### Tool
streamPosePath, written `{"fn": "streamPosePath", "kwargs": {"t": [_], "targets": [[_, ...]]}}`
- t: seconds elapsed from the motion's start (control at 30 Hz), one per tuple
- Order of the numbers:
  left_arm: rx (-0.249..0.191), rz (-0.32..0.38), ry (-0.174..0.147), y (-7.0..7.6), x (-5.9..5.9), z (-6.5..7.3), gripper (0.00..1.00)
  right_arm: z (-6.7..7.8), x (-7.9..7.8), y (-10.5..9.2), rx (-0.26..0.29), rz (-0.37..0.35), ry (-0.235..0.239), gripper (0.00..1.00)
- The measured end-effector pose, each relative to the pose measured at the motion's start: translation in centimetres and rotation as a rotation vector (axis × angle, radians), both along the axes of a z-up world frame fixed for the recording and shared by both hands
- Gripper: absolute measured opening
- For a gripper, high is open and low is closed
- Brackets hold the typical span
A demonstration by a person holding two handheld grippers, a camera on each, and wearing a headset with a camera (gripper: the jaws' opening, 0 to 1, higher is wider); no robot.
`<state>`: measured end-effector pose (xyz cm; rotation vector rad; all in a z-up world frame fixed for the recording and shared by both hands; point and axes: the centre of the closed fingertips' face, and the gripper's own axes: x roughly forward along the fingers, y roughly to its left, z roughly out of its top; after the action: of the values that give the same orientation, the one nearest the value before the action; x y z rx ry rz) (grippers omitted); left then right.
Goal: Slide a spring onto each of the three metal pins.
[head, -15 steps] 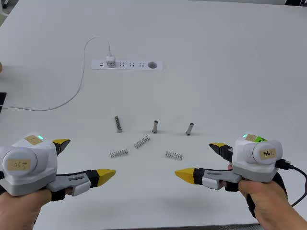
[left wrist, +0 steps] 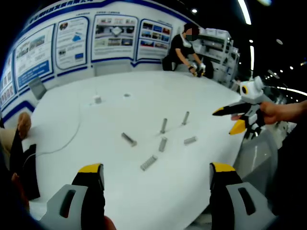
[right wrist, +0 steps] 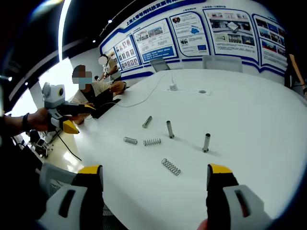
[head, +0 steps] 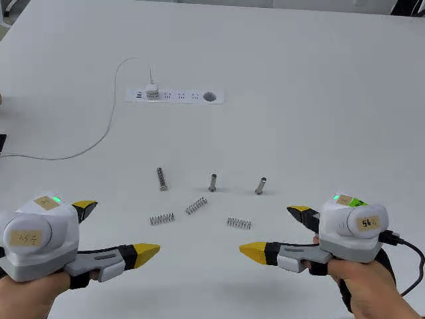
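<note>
Above table [head: 299, 100], left hand-held gripper [head: 123, 227] and right hand-held gripper [head: 267, 230] hover agape.

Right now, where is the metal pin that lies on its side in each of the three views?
Head view: the lying pin is left of centre, left of the upright pins.
Left gripper view: lying pin, centre-left, again left of them.
Right gripper view: lying pin, just left of centre.
Shared landmark: the white power strip, beyond the pins.
</note>
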<state>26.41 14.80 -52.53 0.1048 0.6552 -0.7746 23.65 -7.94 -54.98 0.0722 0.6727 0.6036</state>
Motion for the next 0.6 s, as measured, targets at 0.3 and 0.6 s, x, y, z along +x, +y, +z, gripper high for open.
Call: {"fn": "streamPosePath", "kwargs": {"t": [0.3, 0.6], "targets": [[0.0, 0.007, -0.004, 0.08, 0.24, 0.1, 0.92, -0.18, -0.1, 0.01, 0.0, 0.006, 0.003, 0.91], [0.007, 0.011, 0.001, 0.29, 0.66, -0.21, 0.92, -0.5, -0.26, 0.11, 0.005, 0.008, 0.013, 0.91]]}}
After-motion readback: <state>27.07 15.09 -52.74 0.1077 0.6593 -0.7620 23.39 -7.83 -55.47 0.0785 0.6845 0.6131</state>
